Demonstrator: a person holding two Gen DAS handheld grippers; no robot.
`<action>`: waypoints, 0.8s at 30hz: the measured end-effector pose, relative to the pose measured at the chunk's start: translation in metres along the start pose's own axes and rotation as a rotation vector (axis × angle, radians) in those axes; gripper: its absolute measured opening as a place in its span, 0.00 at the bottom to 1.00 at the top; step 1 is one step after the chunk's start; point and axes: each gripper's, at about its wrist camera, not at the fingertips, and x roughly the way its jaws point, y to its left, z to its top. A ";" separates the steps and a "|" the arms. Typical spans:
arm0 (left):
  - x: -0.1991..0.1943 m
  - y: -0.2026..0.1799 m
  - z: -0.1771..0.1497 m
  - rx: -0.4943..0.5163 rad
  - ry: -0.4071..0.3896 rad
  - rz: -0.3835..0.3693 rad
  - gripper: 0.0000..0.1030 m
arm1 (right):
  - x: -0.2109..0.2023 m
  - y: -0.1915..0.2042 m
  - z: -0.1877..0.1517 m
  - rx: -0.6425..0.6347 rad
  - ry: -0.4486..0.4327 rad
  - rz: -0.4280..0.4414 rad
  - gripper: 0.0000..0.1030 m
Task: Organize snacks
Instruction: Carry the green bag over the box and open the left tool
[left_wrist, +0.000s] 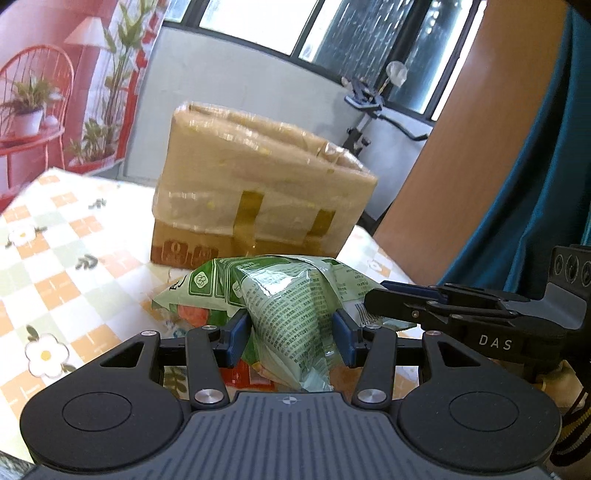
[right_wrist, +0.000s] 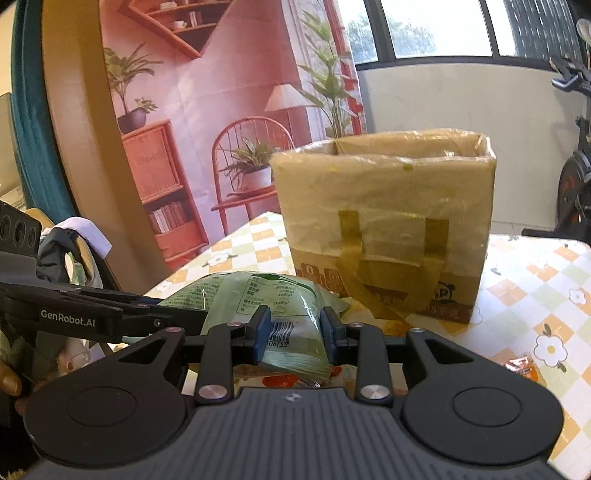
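Blue-padded left gripper (left_wrist: 291, 338) and right gripper (right_wrist: 293, 338) each pinch one end of the green snack bag (left_wrist: 280, 295), held above the checked tablecloth (left_wrist: 55, 236) before the taped cardboard box (right_wrist: 388, 221). Film looks light, soft, slippery; grip crimped ends.

Ahead of me a table (left_wrist: 55, 236) under a checked, flower-print cloth, sunlit. Behind it a low white wall (left_wrist: 236, 85) beneath dark-framed windows (left_wrist: 258, 18), bright daylight outside; an exercise bike (right_wrist: 574, 162) stands by that wall. Backdrop (right_wrist: 207, 110) printed with red furniture, lamp and plants hangs beside a teal curtain (left_wrist: 535, 166).
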 end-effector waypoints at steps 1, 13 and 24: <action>-0.003 -0.002 0.002 0.009 -0.012 0.000 0.50 | -0.003 0.002 0.001 -0.005 -0.007 0.001 0.31; -0.022 -0.023 0.050 0.115 -0.148 -0.023 0.50 | -0.033 0.014 0.036 -0.065 -0.146 -0.007 0.31; -0.002 -0.036 0.114 0.191 -0.204 -0.055 0.50 | -0.037 0.005 0.096 -0.147 -0.260 -0.044 0.31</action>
